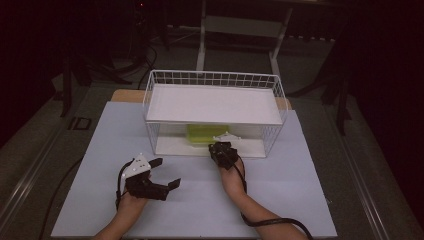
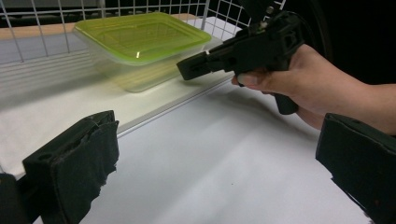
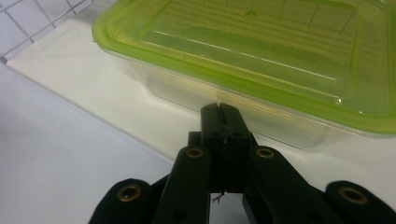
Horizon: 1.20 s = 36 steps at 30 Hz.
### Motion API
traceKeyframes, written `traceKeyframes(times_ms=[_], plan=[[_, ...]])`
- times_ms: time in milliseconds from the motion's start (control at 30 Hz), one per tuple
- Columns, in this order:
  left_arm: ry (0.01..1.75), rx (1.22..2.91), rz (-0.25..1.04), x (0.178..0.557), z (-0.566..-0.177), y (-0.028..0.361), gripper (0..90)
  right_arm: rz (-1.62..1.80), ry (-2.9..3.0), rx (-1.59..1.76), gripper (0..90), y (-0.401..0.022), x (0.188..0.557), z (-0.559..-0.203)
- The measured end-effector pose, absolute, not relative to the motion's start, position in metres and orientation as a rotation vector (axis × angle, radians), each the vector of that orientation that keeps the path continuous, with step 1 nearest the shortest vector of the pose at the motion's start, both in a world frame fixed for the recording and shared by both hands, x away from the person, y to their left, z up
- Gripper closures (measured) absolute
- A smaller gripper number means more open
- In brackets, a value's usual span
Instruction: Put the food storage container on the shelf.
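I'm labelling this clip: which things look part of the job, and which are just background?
In play:
- clear plastic container with green lid on the rack's lower shelf
- white wire shelf rack
- right gripper, fingers closed, beside the container
- left gripper, fingers apart

Background:
- white table board
- white metal frame behind

A clear plastic container with a translucent yellow-green lid sits flat and upright on the lower white shelf of a white wire rack, under the rack's upper shelf. The lid is on, closed over the rectangular tub. The container stands near the shelf's open front edge, around the middle of its width.
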<state>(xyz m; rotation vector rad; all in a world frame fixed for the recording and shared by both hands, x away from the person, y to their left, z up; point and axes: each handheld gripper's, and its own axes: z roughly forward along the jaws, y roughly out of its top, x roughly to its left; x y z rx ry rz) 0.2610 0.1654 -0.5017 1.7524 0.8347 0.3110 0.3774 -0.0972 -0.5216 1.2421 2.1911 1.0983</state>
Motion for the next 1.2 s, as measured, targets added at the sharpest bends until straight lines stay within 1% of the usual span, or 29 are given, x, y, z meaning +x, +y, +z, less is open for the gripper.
traceKeyframes(times_ms=[267,467,700,1200], plan=[[0.839,1.752,0.307,0.260,-0.502,0.166,0.0,1.092,2.173,1.214,89.9,-0.089,0.387,-0.524],[0.842,1.748,0.305,0.258,-0.502,0.167,0.1,1.093,2.155,1.234,89.9,-0.091,0.394,-0.524],[0.840,1.748,0.304,0.259,-0.502,0.167,0.0,1.107,2.162,1.229,89.9,-0.088,0.394,-0.526],[0.837,1.742,0.314,0.261,-0.501,0.165,0.0,1.139,2.192,1.151,89.7,-0.084,0.367,-0.514]])
